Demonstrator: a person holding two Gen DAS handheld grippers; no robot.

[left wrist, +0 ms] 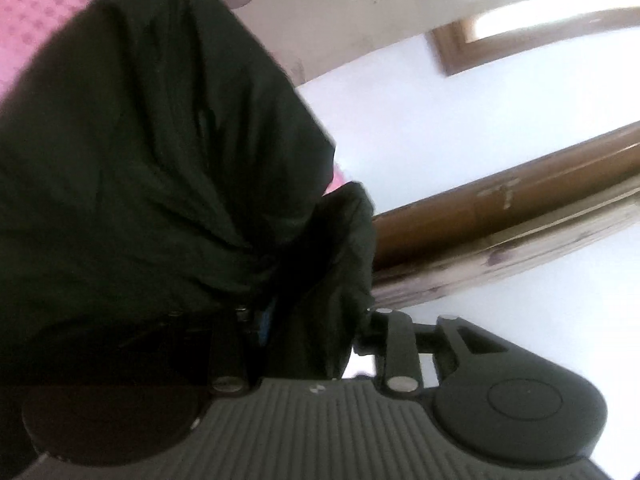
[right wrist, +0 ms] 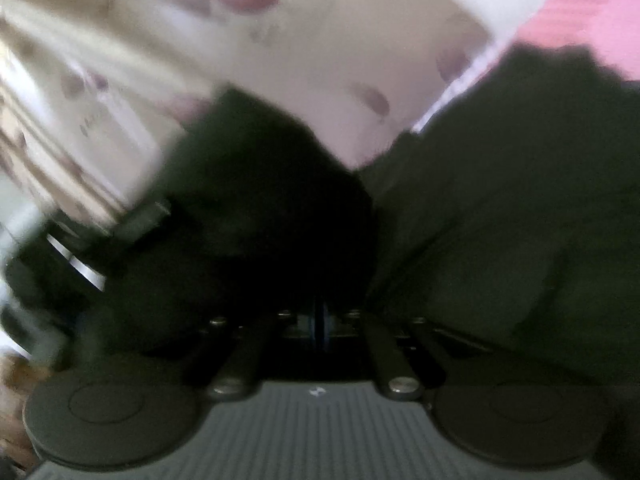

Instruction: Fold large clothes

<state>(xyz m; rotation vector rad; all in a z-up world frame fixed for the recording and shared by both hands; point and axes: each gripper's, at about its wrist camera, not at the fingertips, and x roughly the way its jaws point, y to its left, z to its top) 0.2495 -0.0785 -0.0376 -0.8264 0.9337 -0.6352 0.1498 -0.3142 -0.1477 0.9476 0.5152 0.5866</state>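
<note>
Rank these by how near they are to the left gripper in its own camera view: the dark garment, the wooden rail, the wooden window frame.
1. Dark garment: bunched between the left gripper fingers, filling the left.
2. Wooden rail: beyond, to the right.
3. Wooden window frame: farthest, upper right.

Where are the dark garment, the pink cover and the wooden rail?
dark garment (left wrist: 152,152): left wrist view, middle of the bunched cloth.
pink cover (left wrist: 36,12): left wrist view, checked patch at top left.
wooden rail (left wrist: 500,208): left wrist view, brown face of the rail.
</note>
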